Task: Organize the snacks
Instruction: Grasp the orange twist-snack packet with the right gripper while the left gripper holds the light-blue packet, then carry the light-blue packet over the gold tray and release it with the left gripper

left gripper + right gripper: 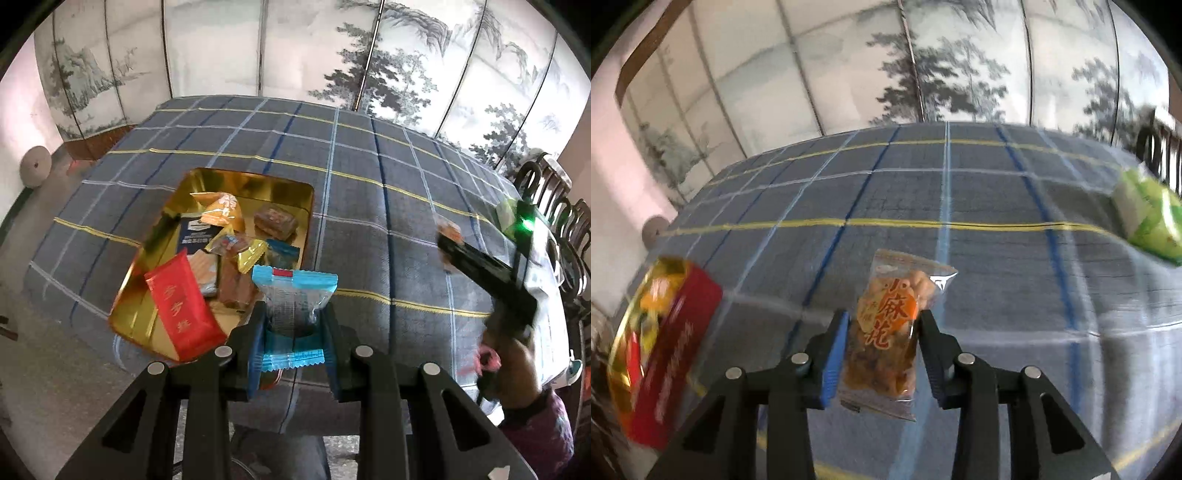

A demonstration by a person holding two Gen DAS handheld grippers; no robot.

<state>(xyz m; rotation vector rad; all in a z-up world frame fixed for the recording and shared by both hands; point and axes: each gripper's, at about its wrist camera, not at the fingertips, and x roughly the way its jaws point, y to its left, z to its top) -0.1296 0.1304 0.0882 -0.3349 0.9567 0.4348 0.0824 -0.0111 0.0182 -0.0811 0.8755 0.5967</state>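
A gold tin (258, 181) sits on the left of the table with several wrapped snacks in it. A red packet (183, 314) leans over its near rim. My left gripper (293, 321) is shut on a blue-and-clear snack packet (295, 291), held upright just right of the tin's near corner. My right gripper (882, 317) is shut on an orange twist-snack packet (875, 362) above the cloth. In the left wrist view, the right gripper (448, 247) hangs at the right with the orange packet (448, 230) at its tip. The tin (624, 332) and red packet (672, 350) appear blurred at the right wrist view's left edge.
A blue checked tablecloth (369, 184) covers the table. A green packet (1148, 218) lies near its right edge. A dark carved chair (554, 206) stands beyond that edge. A painted folding screen (295, 44) rises behind the table. A person's hand (517, 369) holds the right gripper.
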